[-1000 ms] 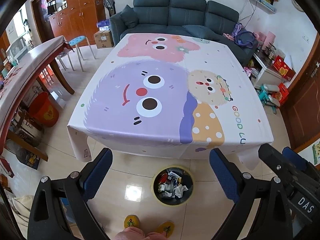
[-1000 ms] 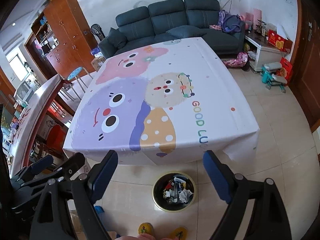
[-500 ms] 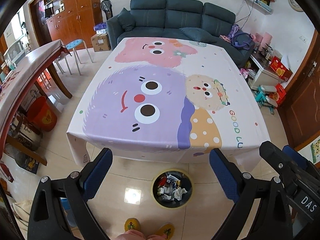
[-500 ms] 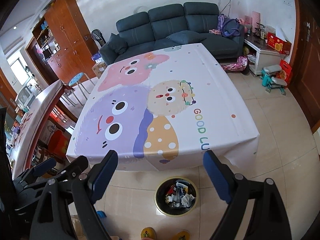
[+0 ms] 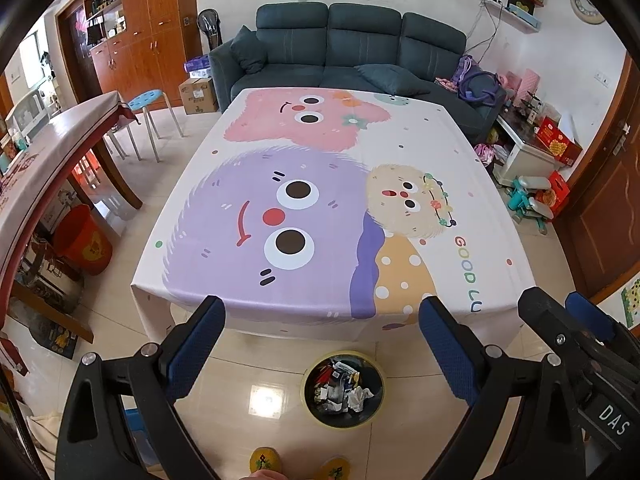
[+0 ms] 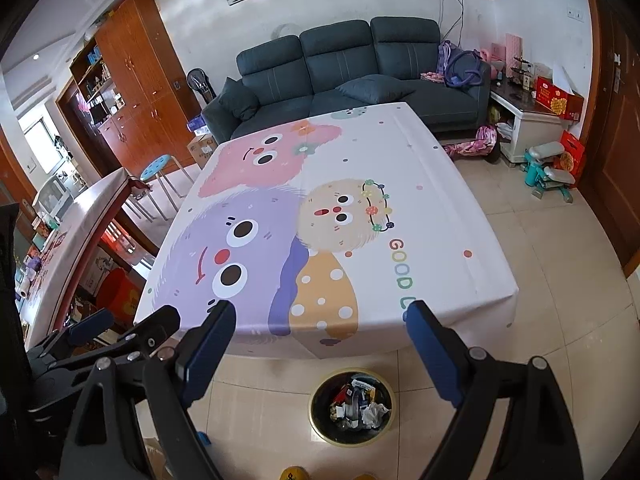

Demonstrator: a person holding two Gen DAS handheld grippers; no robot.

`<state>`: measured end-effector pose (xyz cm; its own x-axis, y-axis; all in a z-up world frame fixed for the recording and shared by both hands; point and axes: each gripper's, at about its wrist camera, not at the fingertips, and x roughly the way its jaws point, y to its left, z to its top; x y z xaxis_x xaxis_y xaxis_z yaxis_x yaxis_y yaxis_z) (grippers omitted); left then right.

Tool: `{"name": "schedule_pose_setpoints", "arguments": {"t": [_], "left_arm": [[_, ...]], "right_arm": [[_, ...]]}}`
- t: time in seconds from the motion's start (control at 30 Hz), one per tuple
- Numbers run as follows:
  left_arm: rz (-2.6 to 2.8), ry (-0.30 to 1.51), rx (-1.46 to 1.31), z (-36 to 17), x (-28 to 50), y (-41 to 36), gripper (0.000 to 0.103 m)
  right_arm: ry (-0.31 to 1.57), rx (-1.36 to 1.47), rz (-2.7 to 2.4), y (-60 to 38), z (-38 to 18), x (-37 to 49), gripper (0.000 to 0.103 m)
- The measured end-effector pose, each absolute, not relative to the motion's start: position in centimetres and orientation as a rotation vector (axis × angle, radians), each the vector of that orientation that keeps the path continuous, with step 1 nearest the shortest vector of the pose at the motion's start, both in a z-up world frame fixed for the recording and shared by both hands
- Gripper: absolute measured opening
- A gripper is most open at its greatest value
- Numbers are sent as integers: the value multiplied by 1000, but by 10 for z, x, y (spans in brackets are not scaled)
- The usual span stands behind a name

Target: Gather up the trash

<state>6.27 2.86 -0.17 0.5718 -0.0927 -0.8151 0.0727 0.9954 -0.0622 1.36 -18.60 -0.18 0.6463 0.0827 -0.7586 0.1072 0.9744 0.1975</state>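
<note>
A round black trash bin (image 5: 343,389) with a yellow rim stands on the tiled floor below the near edge of the table; it holds crumpled paper and wrappers. It also shows in the right wrist view (image 6: 353,405). The table (image 5: 400,128) wears a cartoon-monster cloth, and I see no trash on it. My left gripper (image 5: 320,312) is open and empty, held high above the bin. My right gripper (image 6: 320,312) is open and empty too, just right of the left one; its side shows in the left wrist view (image 5: 576,344).
A dark sofa (image 5: 340,48) stands behind the table. A red-clothed side table (image 5: 52,152), a blue stool (image 5: 146,100) and a red bucket (image 5: 82,240) are at the left. A white cabinet (image 6: 532,128) and toys are at the right. Yellow slippers (image 5: 264,460) show below.
Both grippers have risen and pulled back a little; the table and bin sit lower and smaller in view. Both stay open and empty.
</note>
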Motion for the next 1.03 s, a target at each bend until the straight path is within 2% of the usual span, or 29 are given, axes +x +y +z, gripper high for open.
{"name": "schedule_pose_setpoints", "arguments": {"t": [1.03], "left_arm": [[-109, 956, -18, 1, 51, 22, 96]], "right_arm": [[863, 231, -18, -189, 0, 11, 88]]}}
